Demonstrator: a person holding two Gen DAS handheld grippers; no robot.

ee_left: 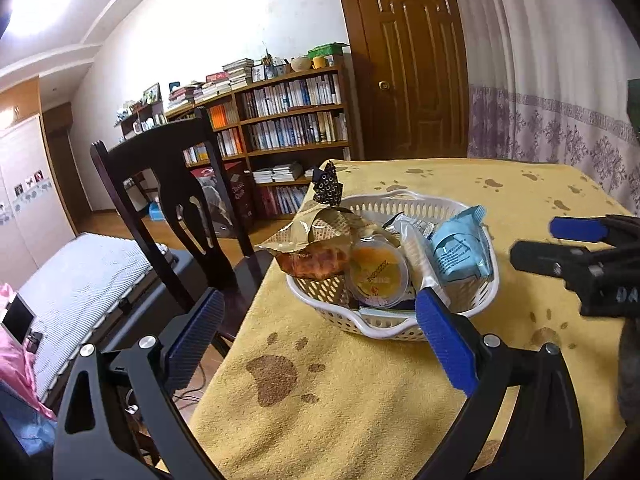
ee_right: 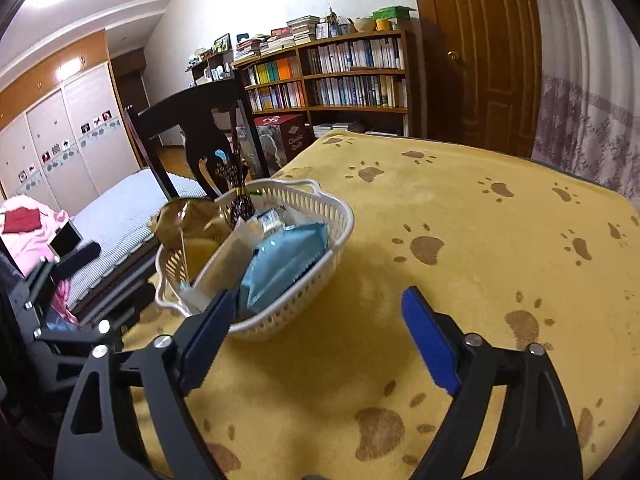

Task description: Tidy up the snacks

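Note:
A white slotted basket (ee_left: 384, 330) stands on the yellow paw-print tablecloth (ee_left: 352, 412) near the table's left edge. In it are a gold-wrapped pastry (ee_left: 316, 248), a round orange-lidded cup (ee_left: 378, 276), a silvery white packet (ee_left: 420, 264), a light blue packet (ee_left: 460, 248) and a dark patterned wrapper (ee_left: 328, 184). My left gripper (ee_left: 320, 336) is open just in front of the basket and holds nothing. My right gripper (ee_right: 320, 336) is open too, to the right of the basket (ee_right: 304, 304), beside the blue packet (ee_right: 284, 264). It also shows as the right gripper (ee_left: 532, 240) at the frame's edge.
A dark wooden chair (ee_left: 160, 160) stands against the table's left side, close to the basket. Beyond it are a low bed (ee_left: 80, 276), bookshelves (ee_left: 292, 120) and a wooden door (ee_left: 408, 60). Bare cloth (ee_right: 480, 240) stretches right of the basket to a curtain (ee_right: 592, 120).

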